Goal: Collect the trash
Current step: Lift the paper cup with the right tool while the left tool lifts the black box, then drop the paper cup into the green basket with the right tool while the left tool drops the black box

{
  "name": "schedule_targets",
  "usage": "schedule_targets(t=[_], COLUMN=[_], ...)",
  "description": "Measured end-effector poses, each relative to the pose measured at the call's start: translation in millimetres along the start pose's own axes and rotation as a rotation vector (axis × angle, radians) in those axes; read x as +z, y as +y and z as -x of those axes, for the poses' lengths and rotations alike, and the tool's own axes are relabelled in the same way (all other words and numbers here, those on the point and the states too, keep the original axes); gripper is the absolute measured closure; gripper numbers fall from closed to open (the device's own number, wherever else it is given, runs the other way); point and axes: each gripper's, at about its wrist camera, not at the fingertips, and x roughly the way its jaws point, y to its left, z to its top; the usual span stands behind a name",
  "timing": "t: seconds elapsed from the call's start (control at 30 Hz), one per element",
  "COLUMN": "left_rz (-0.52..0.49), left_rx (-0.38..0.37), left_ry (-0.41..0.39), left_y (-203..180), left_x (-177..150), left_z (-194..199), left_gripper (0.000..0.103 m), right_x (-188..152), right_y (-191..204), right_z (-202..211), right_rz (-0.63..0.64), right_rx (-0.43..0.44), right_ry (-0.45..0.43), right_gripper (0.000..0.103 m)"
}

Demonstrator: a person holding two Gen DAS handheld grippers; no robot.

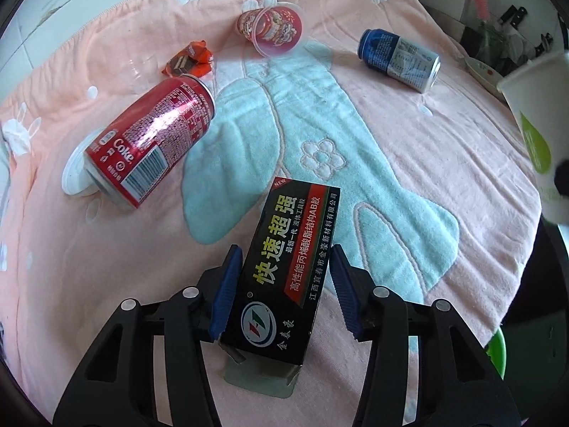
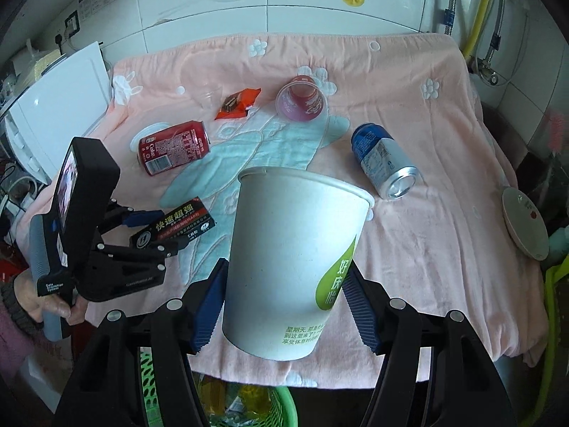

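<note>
My left gripper (image 1: 284,252) is shut on a black glue box (image 1: 281,284), its blue pads pressing both long sides; the box lies low over the pink towel (image 1: 444,185). From the right wrist view, that gripper (image 2: 170,229) and its box (image 2: 181,222) sit at the left, held by a hand. My right gripper (image 2: 287,265) is shut on a white paper cup (image 2: 284,242) with a green mark, held tilted above the towel's near edge. A red Coke can (image 1: 153,142), a blue can (image 1: 400,58), a red printed cup (image 1: 274,28) and an orange wrapper (image 1: 188,58) lie on the towel.
A clear plastic cup (image 2: 208,94) and a white lid (image 2: 149,131) lie near the Coke can (image 2: 174,146). A green basket (image 2: 281,405) stands below the near edge. A white plate (image 2: 524,220) sits at the right, a white appliance (image 2: 60,106) at the left.
</note>
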Motion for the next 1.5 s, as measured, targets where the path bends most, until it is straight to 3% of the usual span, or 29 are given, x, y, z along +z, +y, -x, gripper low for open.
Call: schedule_targets(t=[0.27,0.4,0.63,1.07,1.5], left_rz=[0.021,0.004,0.037,0.193,0.236], left_rx=[0.034,0.114,0.16,0.196,0.197], left_ry=[-0.109,-0.168,-0.214,-0.207,-0.184], left_y=[-20,-39,-64,-73,-75], left_x=[-25,-50,-99,-166,-181], left_z=[74,119,171,200,196], left_gripper=[0.055,0.055,0.055,0.055,0.055], right_x=[-42,-63,-98,-138,-144], right_y=[12,18,33,64,82], right_z=[37,55,83,91,95], right_rz=[0.097,0.153,0.227,0.312,0.344], right_rx=[-0.016,-0.04,-0.042,0.006,0.039], right_ry=[-0.021,-0.034,-0.055,-0.033,-0.04], right_gripper=[0.041,0.041,0.041,0.041,0.032])
